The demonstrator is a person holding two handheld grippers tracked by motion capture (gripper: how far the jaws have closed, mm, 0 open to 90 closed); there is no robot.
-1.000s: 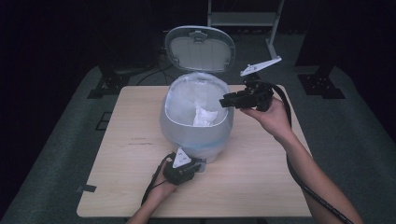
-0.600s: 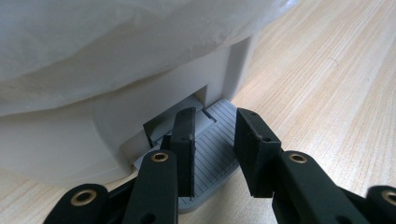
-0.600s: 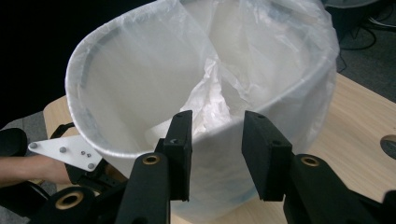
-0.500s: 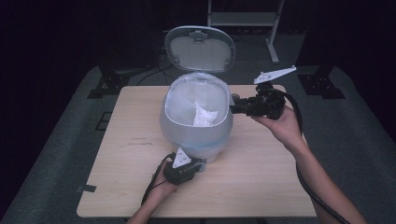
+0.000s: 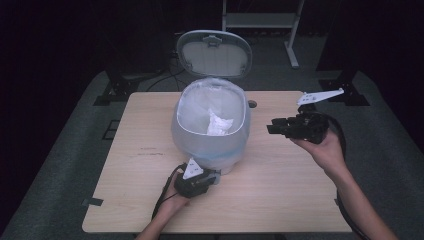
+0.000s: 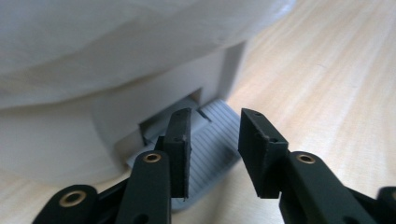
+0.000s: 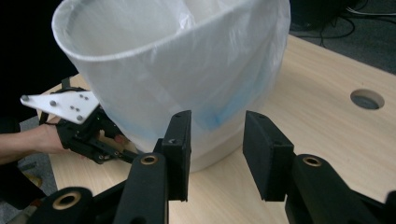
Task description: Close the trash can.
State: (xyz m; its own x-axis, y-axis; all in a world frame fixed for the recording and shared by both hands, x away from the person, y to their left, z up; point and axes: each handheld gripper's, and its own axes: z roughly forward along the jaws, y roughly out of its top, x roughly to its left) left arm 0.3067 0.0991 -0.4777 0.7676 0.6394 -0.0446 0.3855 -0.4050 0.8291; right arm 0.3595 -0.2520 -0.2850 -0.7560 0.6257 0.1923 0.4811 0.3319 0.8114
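A: The pedal bin point(image 5: 211, 127) stands in the middle of the surface point(image 5: 125, 200), its lid point(image 5: 214, 52) tipped up and back. A crumpled white wad point(image 5: 219, 124) already lies inside the bag lining it. So I judge the dropping-in done, and what is left is letting the lid down.

B: What keeps it up?

A: The left tool point(image 6: 214, 154) sits at the bin's foot, over the ribbed grey pedal point(image 6: 212, 147). Its jaws have just been opening. They are spread now with the pedal beneath them, nothing pinched.

B: And the other?

A: The right tool point(image 5: 274, 127) hovers right of the bin, apart from it and pointing at its wall. Its jaws stand apart and empty.
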